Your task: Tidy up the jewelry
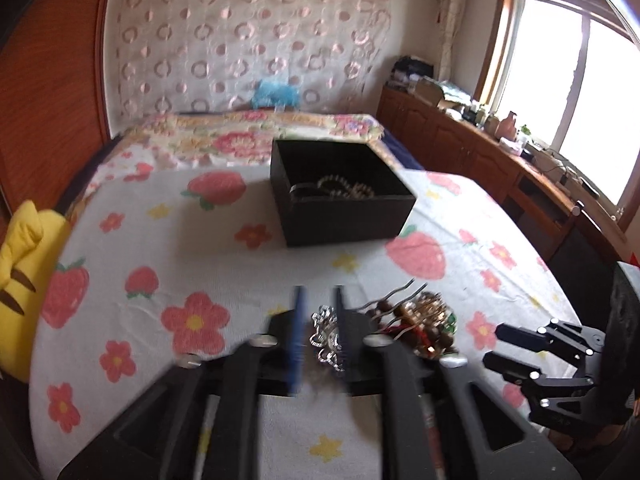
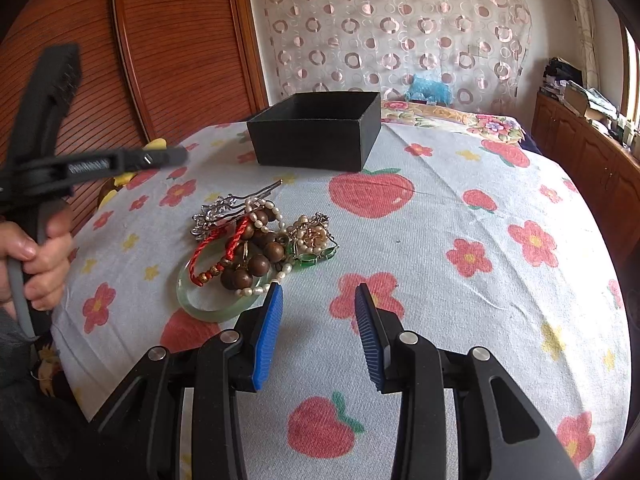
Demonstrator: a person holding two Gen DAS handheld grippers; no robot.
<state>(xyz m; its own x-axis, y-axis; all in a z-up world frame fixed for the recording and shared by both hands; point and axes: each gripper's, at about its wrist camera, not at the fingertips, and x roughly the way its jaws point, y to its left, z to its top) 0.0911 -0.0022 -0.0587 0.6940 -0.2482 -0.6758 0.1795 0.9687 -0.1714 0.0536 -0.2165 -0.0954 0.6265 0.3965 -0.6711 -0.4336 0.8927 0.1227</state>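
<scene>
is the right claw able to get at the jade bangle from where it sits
Probably yes. The right claw is open and empty, and the jade bangle lies just beside its left finger on the cloth. Only the wooden beads overlapping the bangle's far edge may snag; its near rim is clear.

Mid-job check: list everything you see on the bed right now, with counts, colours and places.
box: 1, black, far middle, beaded chain inside
bangle: 1, pale green, pile's near edge
wooden beads: 1 strand, brown, pile centre
cord bracelet: 1, red, over beads
hairpin: 1, silver, pile's far left
pearl strand: 1, white, through pile
bedspread: 1, white, red strawberries
left gripper: jaws narrow, over hairpin
right gripper: jaws open, beside bangle
</scene>
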